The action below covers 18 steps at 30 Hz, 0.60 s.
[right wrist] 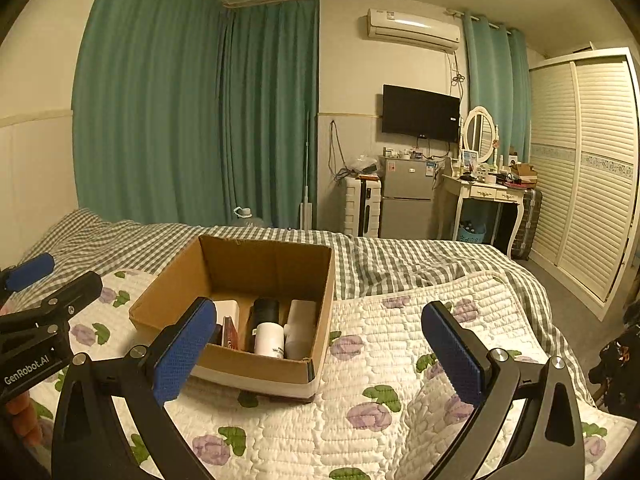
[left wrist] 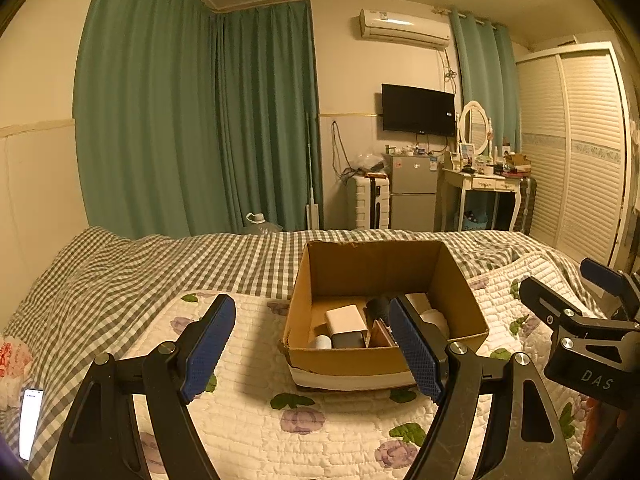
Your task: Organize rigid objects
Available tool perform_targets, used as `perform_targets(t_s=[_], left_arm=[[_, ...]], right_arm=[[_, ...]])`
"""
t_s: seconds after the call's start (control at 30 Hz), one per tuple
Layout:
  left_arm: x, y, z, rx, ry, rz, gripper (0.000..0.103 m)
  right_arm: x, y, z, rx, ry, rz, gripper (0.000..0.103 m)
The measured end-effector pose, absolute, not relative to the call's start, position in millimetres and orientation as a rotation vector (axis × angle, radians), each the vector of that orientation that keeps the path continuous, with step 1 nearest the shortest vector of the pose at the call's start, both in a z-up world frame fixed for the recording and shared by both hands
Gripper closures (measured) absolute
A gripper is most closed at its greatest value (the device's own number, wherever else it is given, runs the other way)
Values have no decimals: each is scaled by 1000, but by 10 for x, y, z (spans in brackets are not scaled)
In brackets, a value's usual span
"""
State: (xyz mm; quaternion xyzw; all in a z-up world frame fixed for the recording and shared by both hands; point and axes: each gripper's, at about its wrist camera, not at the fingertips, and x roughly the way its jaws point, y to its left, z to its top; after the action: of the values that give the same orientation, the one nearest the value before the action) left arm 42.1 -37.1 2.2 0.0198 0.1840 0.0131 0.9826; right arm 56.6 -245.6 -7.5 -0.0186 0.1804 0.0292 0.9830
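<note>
Holding both tools level above the floral quilt (left wrist: 248, 364), you have your left gripper (left wrist: 312, 348) spread wide, its blue pads (left wrist: 208, 344) well apart and nothing between them. It points forward over the bed toward the cardboard box (left wrist: 348, 364), whose near-left wall sits just beyond the fingertips; the right-hand pad overlaps the box's inside in the left wrist view.

Your right gripper (right wrist: 326, 354) is likewise released, jaws wide and empty, aimed forward with the box (right wrist: 256, 372) off to its left and one pad in front of the box's near corner. In each wrist view the other tool juts in from the edge, also with its fingers parted.

Inside the box the rigid objects lie packed along the near side: a white cylindrical bottle (right wrist: 270, 338) with a label, a black cylinder (right wrist: 265, 310) behind it, a pale translucent container (right wrist: 301, 326) against the right wall, a beige rectangular block (left wrist: 346, 318), a dark case (left wrist: 349, 339) and a brown flat item (right wrist: 229, 330) standing on edge.

A lit phone (left wrist: 30, 422) lies on the checked sheet (left wrist: 120, 264) at far left.
</note>
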Motion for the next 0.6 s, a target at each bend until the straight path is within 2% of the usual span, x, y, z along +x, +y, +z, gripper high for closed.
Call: perform_targets(t_s=[0.6], left_arm=[[383, -423, 19, 56, 369, 23, 21]], right_arm=[[544, -2445, -70, -39, 365, 62, 0]])
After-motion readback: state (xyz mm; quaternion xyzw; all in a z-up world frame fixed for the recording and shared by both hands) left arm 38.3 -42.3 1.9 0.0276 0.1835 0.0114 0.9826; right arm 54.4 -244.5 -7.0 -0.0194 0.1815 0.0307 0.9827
